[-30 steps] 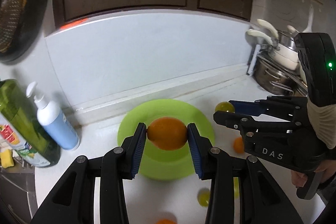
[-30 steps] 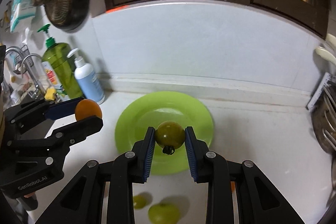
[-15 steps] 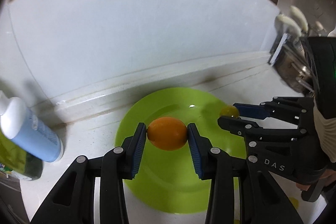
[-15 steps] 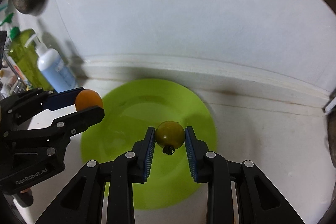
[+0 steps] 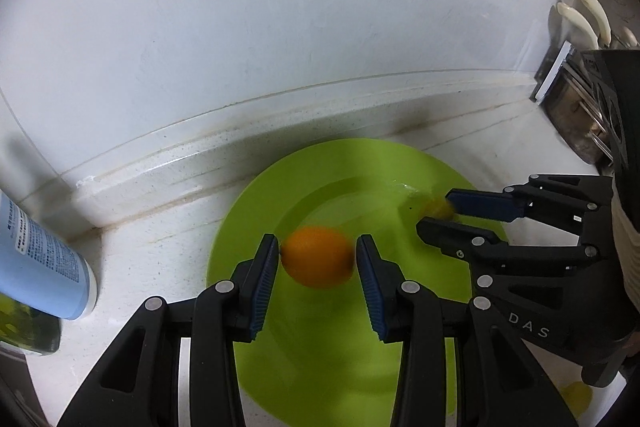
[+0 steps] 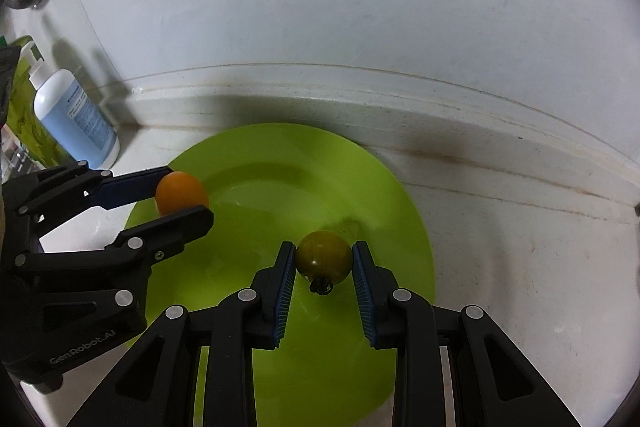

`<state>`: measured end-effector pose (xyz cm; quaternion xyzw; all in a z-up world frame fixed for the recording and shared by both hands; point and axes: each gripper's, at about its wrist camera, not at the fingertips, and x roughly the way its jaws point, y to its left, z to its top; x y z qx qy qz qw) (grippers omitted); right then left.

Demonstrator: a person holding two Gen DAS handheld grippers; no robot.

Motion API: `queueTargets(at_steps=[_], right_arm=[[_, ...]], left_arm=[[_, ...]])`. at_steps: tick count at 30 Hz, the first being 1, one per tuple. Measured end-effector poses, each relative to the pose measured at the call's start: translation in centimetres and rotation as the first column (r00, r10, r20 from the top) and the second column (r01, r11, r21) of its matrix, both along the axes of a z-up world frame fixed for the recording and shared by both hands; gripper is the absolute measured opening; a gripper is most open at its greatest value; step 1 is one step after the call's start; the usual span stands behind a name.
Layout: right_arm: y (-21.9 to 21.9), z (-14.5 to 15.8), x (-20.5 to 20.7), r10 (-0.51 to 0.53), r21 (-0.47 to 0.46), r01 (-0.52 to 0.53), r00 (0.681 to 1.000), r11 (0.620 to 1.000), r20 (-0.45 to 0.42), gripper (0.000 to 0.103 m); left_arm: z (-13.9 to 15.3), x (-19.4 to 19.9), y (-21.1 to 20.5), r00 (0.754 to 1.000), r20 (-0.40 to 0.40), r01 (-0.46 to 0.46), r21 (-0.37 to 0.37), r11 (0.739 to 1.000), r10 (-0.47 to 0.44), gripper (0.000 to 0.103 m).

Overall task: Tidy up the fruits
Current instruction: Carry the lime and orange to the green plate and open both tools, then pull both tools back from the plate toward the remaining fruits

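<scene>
Above the green plate point(image 6: 404, 195), our left gripper point(image 5: 316, 263) clasps an orange fruit point(image 5: 318, 255); our right gripper point(image 6: 323, 263) clasps a green tomato point(image 6: 324, 262). We should lower both onto the plate's centre before parting the jaws, lest they roll.

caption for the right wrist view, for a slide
Right hand-held gripper holds a green tomato over the green plate; the left hand-held gripper carries an orange fruit.
</scene>
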<state>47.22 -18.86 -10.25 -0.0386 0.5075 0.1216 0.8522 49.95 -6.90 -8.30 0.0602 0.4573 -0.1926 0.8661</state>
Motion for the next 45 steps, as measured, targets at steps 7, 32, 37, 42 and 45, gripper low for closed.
queueTargets(at_steps=[7, 32, 37, 42, 45], right_arm=[[-0.6, 1.5, -1.1, -0.047, 0.003, 0.047, 0.998, 0.999, 0.037, 0.048], [-1.0, 12.0, -24.6, -0.195, 0.038, 0.193, 0.924, 0.98, 0.33, 0.056], [-0.5, 11.4, -27.8, -0.189, 0.012, 0.196, 0.925, 0.981, 0.331, 0.056], [0.1, 10.2, -30.1, -0.184, 0.0, 0.193, 0.932, 0.981, 0.313, 0.056], [0.4, 8.9, -31.1, -0.177, -0.006, 0.186, 0.944, 0.983, 0.277, 0.056]], left_arm=[[2.2, -2.0, 1.0, 0.999, 0.039, -0.031, -0.033, 0.999, 0.032, 0.049], [11.1, -24.2, 4.0, 0.946, 0.315, 0.091, -0.036, 0.995, -0.075, 0.073], [9.8, -26.9, 4.1, 0.944, 0.307, 0.137, -0.019, 0.99, -0.124, 0.073], [8.0, -29.0, 4.0, 0.937, 0.301, 0.182, 0.007, 0.983, -0.176, 0.073], [6.8, -30.1, 3.8, 0.929, 0.3, 0.217, 0.032, 0.976, -0.217, 0.073]])
